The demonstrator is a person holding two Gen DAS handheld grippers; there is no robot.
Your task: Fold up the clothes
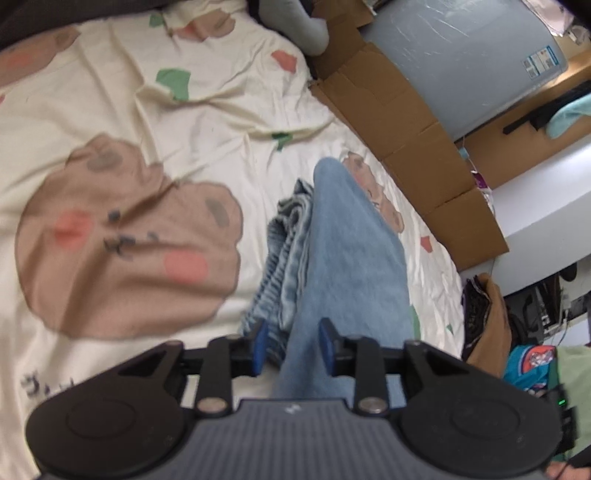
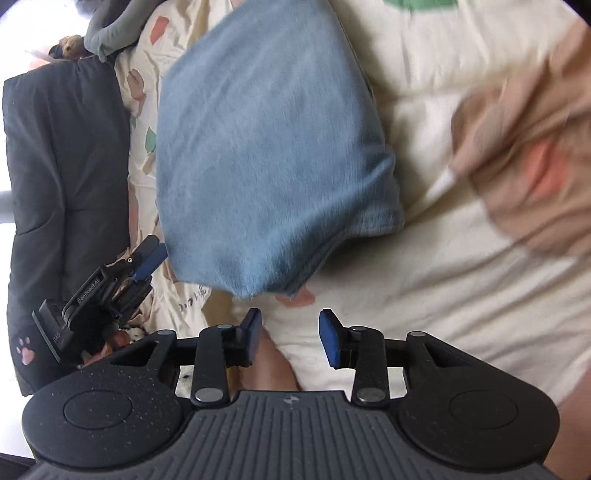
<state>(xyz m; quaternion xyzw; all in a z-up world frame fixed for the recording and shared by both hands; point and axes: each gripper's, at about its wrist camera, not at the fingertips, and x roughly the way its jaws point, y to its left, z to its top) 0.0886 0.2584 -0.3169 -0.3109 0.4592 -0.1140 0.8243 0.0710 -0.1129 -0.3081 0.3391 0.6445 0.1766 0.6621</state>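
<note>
Light blue folded jeans [image 1: 351, 258] lie on a cream bed sheet [image 1: 110, 92] printed with brown bears. In the left wrist view my left gripper [image 1: 294, 343] hangs over the near end of the jeans. Its blue pads stand apart with denim showing in the gap, and I see no pad pressing on it. From the right wrist view the jeans [image 2: 266, 147] fill the upper middle, and the left gripper [image 2: 157, 253] sits at their left edge. My right gripper [image 2: 291, 338] stands open just short of the jeans' near edge, with only the sheet [image 2: 424, 277] between its pads.
Flattened cardboard boxes [image 1: 406, 122] and a grey-blue case [image 1: 461, 55] line the bed's right side. A grey garment [image 1: 295, 22] lies at the far end. A dark quilted cover [image 2: 62, 166] runs along the other side. A green sleeve [image 1: 572, 387] shows at the right.
</note>
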